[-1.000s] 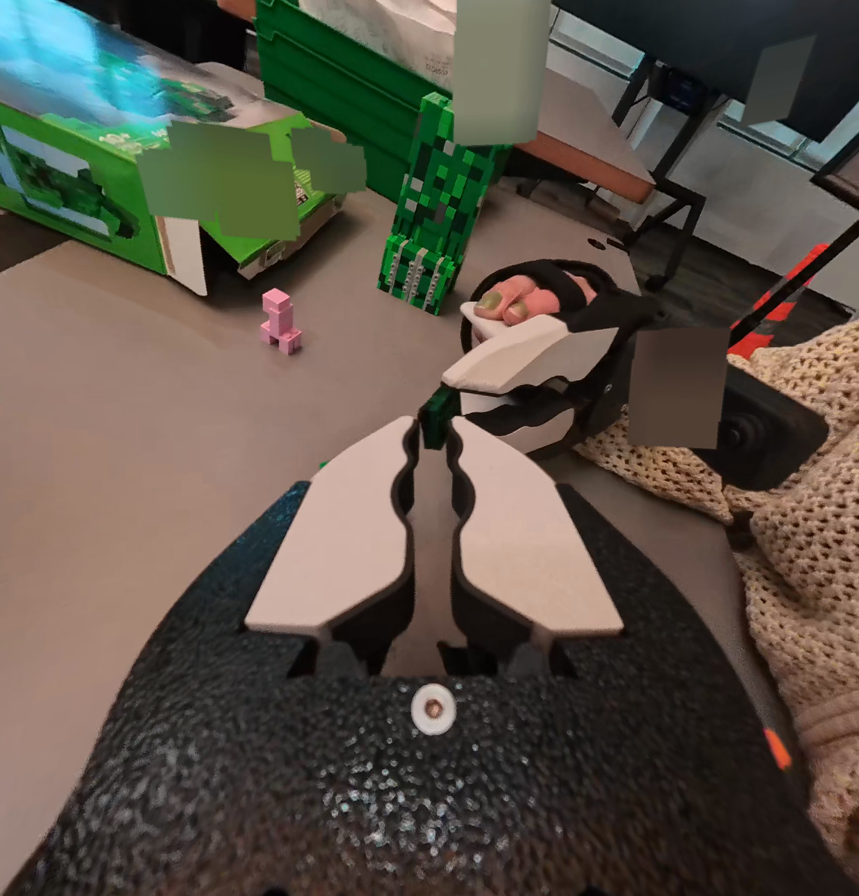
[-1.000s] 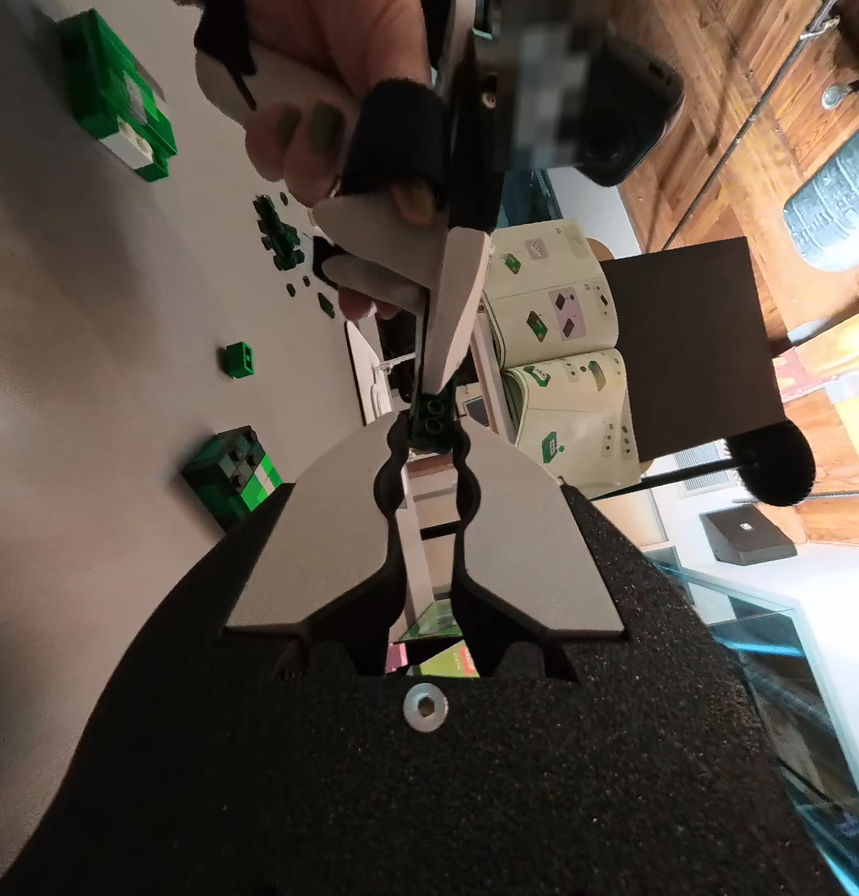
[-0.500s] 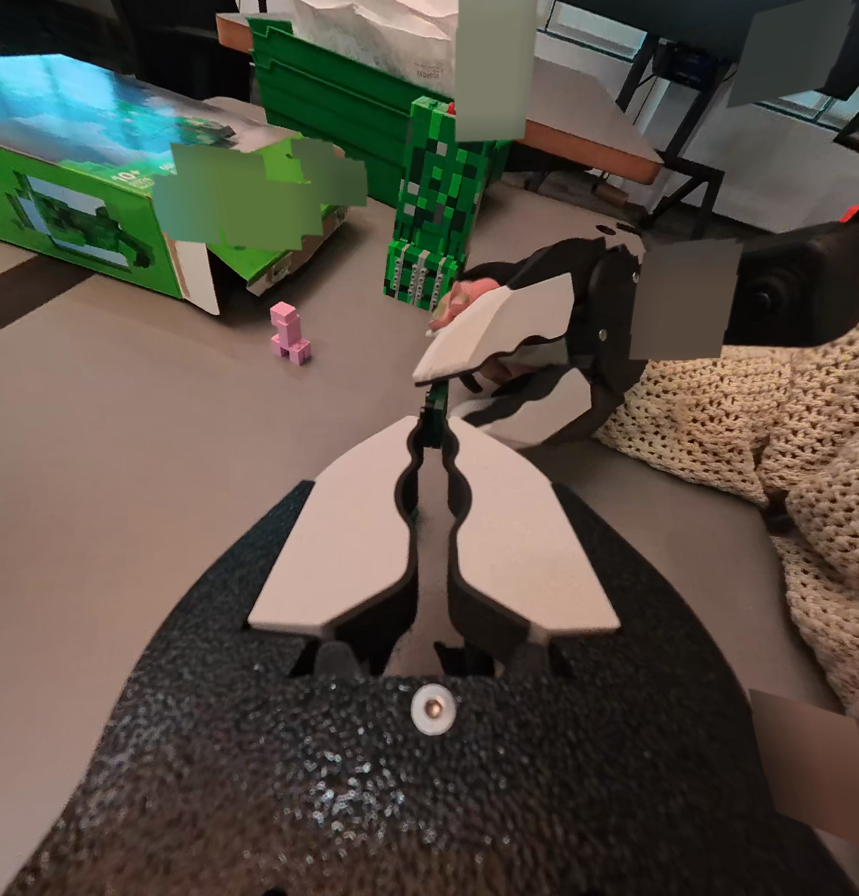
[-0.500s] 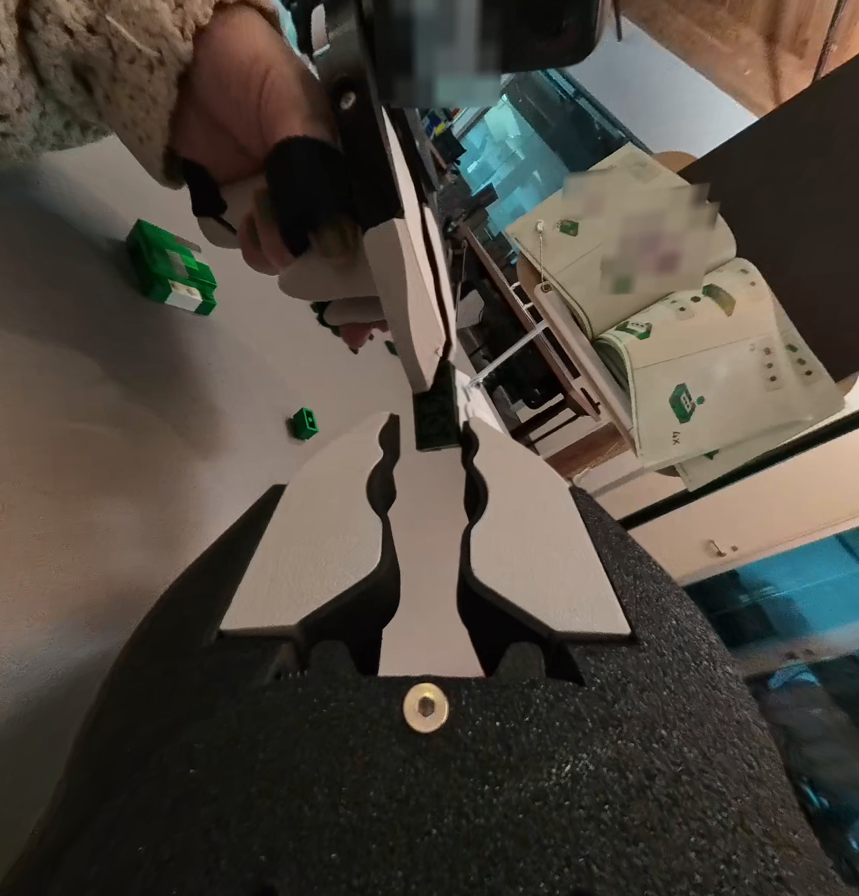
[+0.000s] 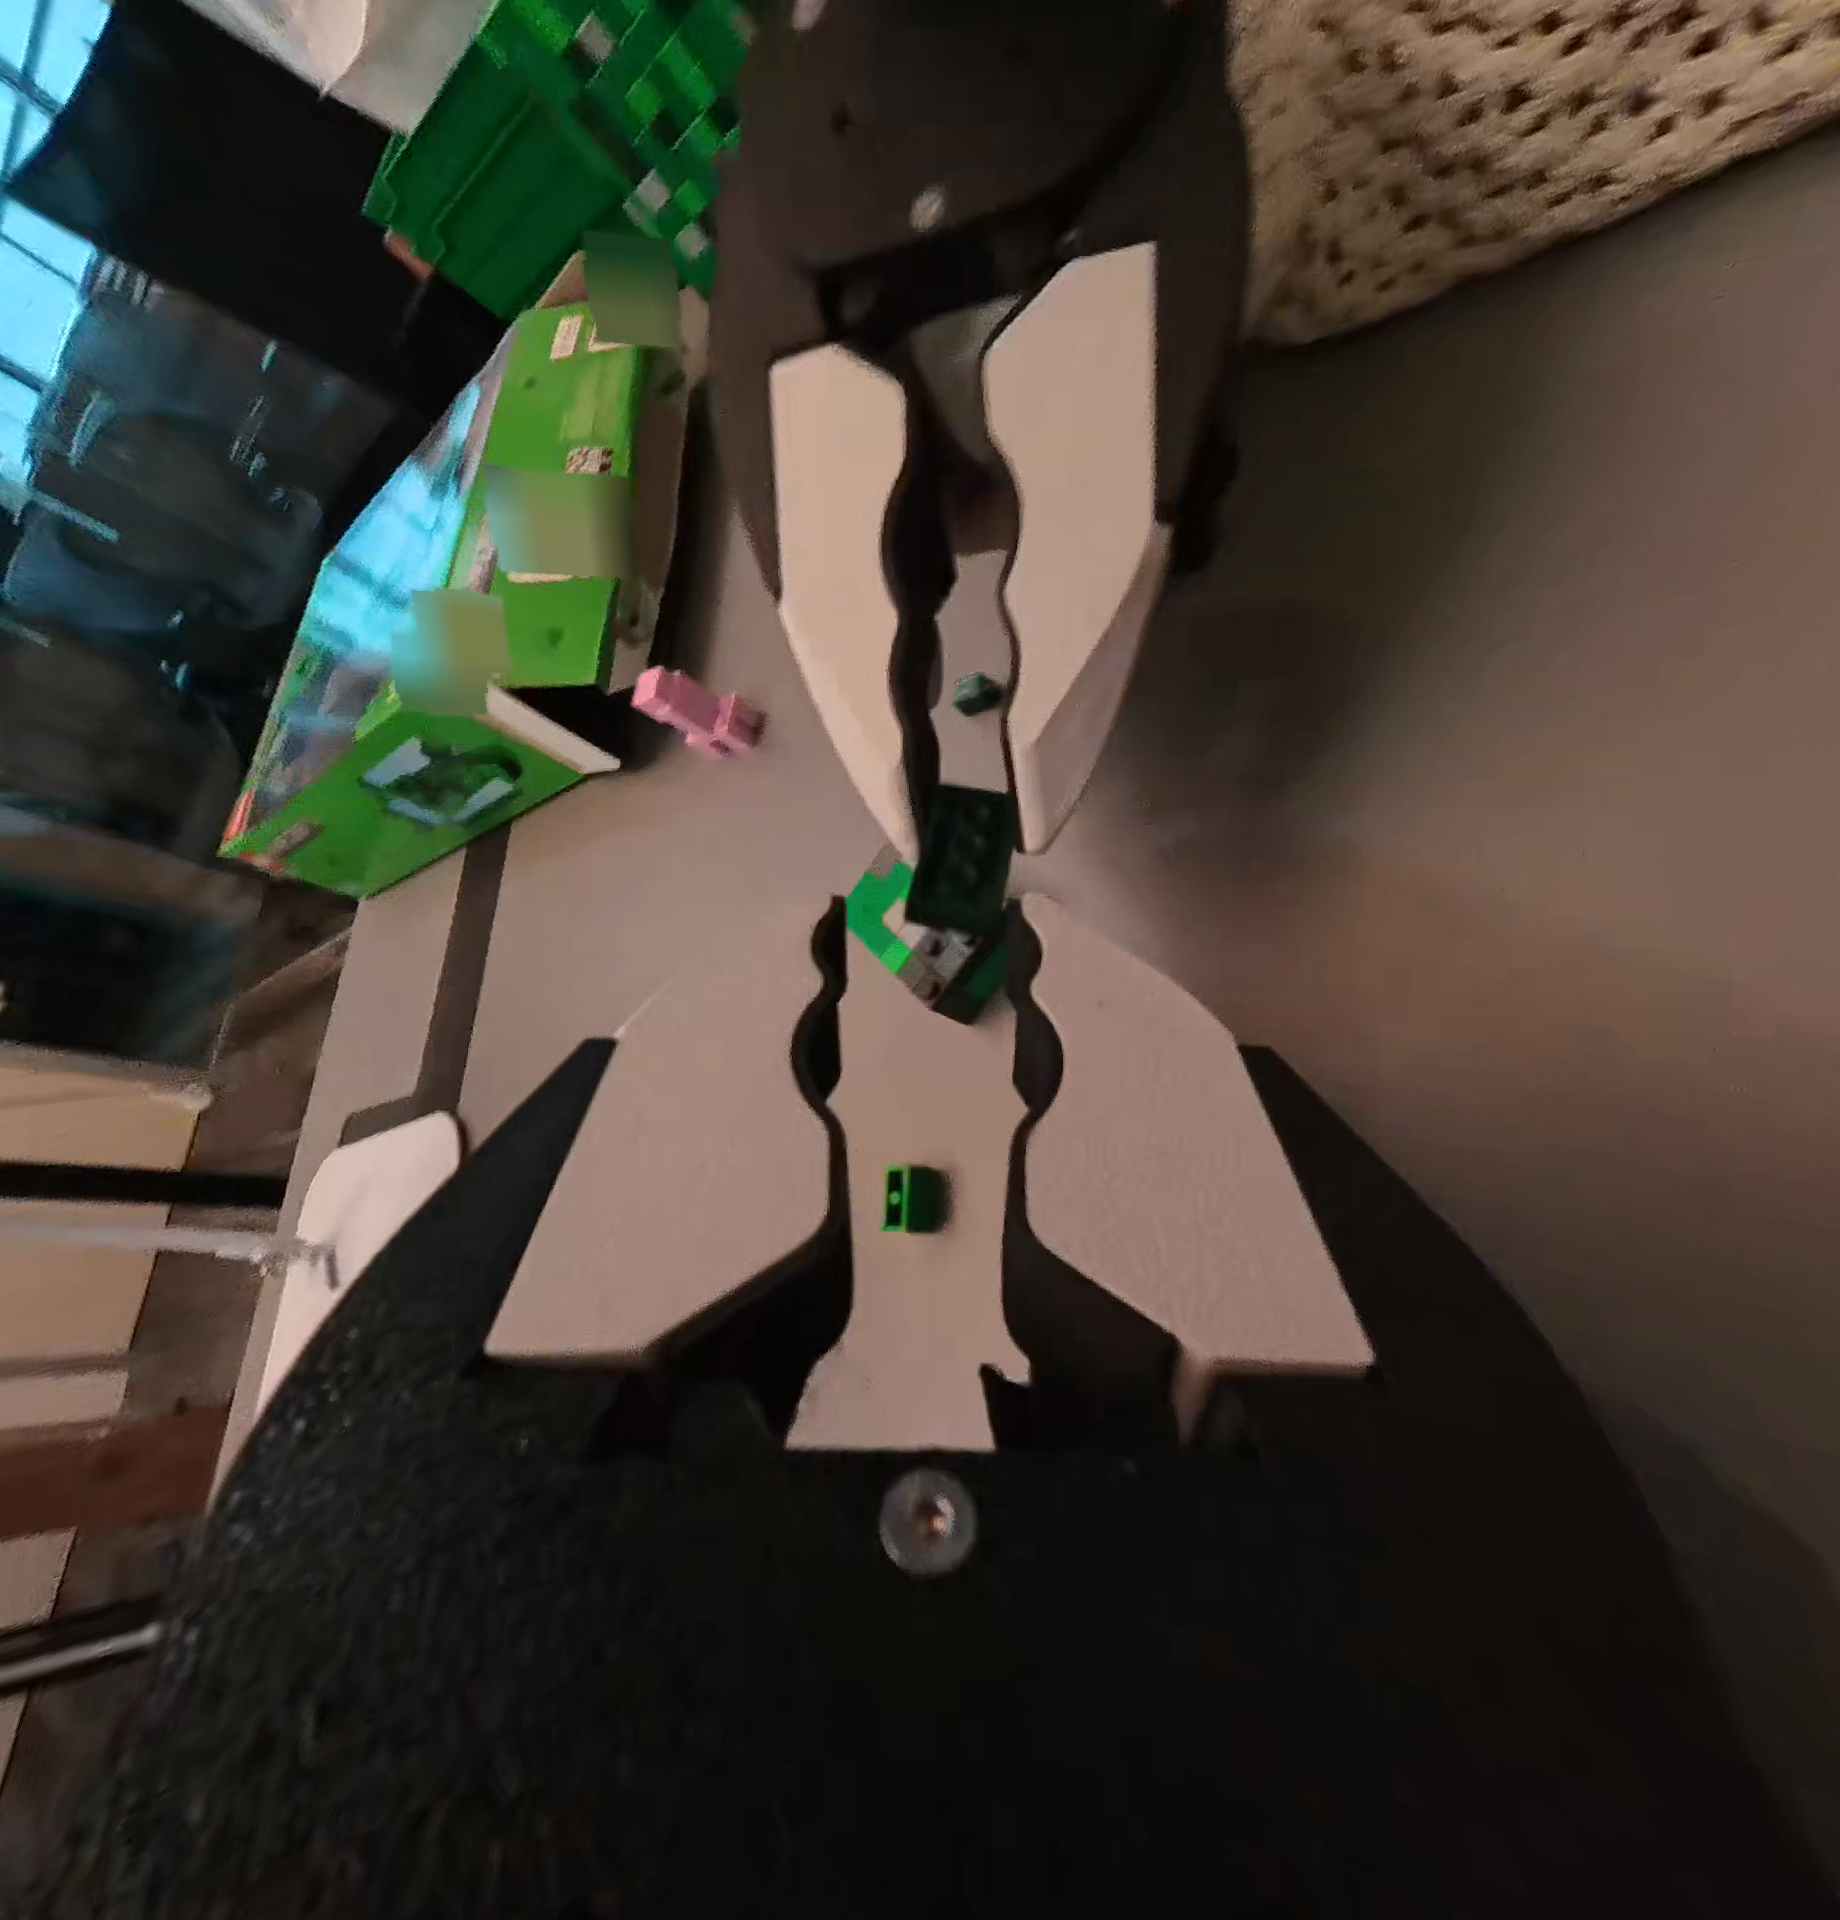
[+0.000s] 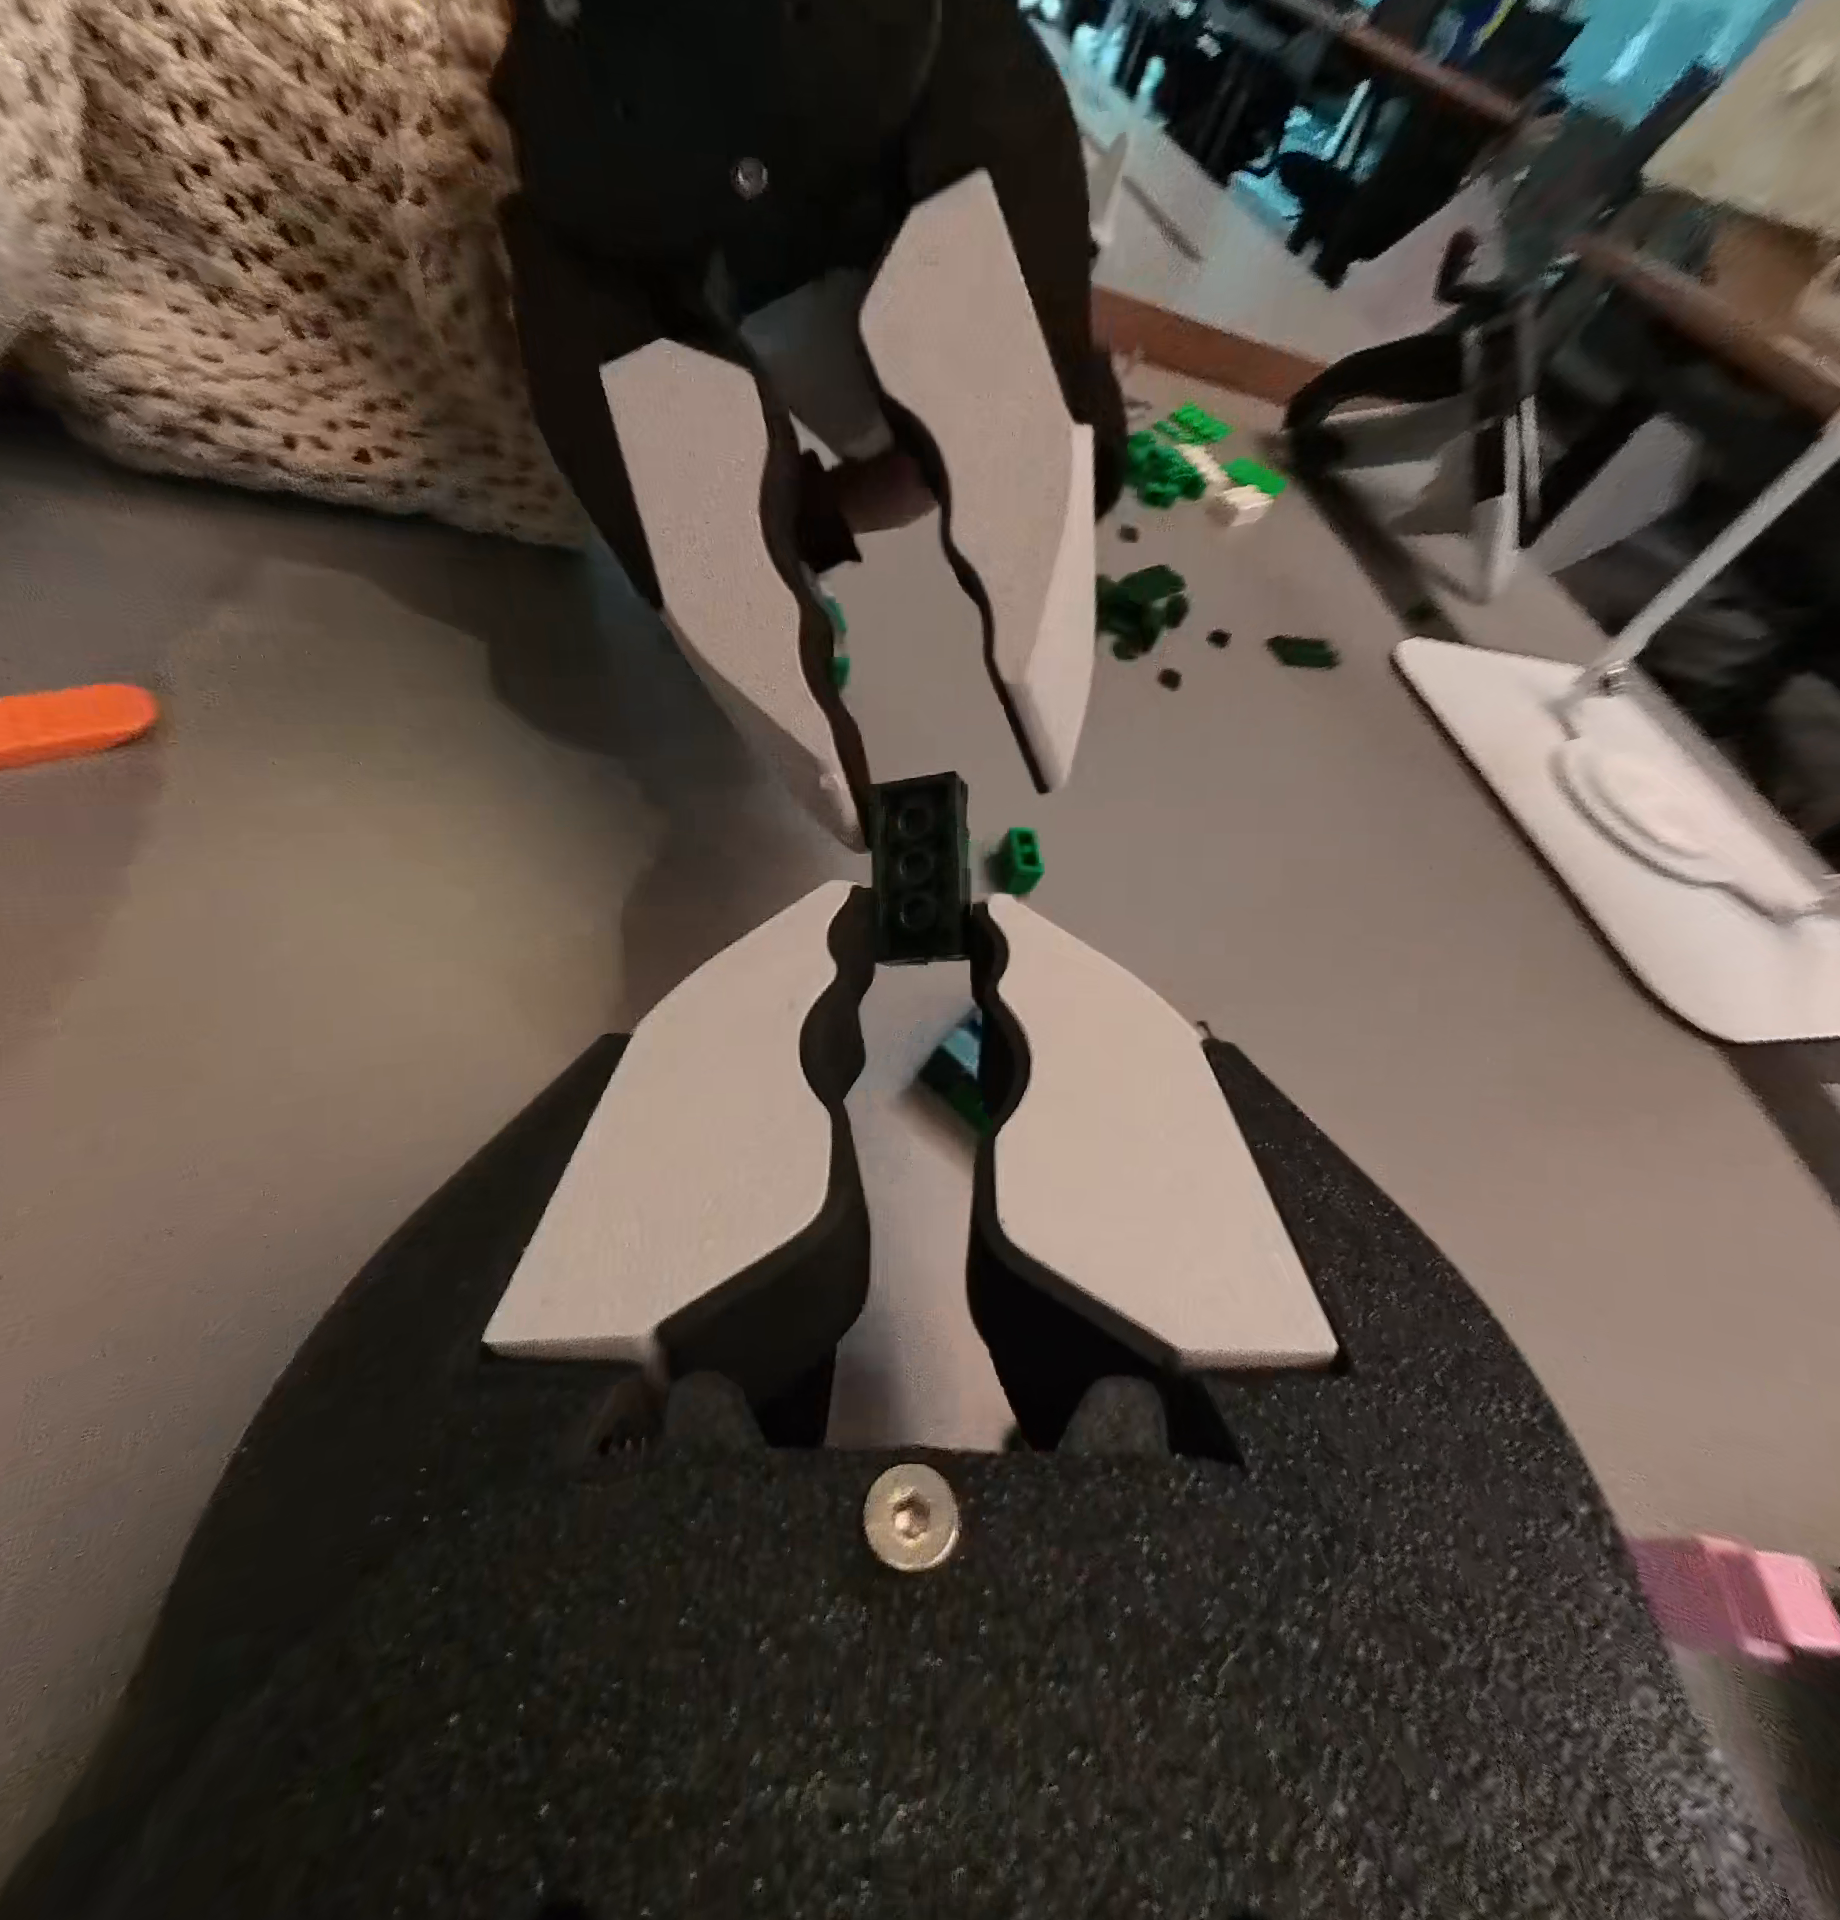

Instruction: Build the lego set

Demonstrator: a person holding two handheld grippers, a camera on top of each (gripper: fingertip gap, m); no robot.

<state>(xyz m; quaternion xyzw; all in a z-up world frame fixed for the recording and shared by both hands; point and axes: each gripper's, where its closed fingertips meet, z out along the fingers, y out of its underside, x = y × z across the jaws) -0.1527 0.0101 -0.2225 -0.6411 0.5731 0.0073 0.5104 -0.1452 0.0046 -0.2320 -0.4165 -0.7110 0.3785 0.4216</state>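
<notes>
My right gripper (image 6: pixel 916 914) is shut on a dark green brick (image 6: pixel 916 873), held above the grey table. In the left wrist view it (image 5: pixel 966 836) comes in from the top with the brick (image 5: pixel 963 852) at its tips. My left gripper (image 5: pixel 926 920) is open and empty, tip to tip with the right one. In the right wrist view it (image 6: pixel 947 805) has one fingertip (image 6: pixel 843 821) next to the brick. A small green and grey assembly (image 5: pixel 937 961) lies on the table under the tips. A small bright green brick (image 5: pixel 911 1195) lies near it.
A pink pig figure (image 5: pixel 703 717) and a green set box (image 5: pixel 428 748) lie to the left. An orange brick separator (image 6: pixel 54 722), loose green bricks (image 6: pixel 1196 478) and a white stand base (image 6: pixel 1622 831) are on the table. A knit sleeve (image 6: pixel 220 260) is behind the left gripper. Less than 4 cm separates the two grippers' tips. Left tips and right tips are each some 20 cm from the pink pig figure (image 5: pixel 703 717).
My left gripper has opened and let go of the dark green brick. My right gripper keeps hold of it. Both grippers have turned and now point down over the table.
</notes>
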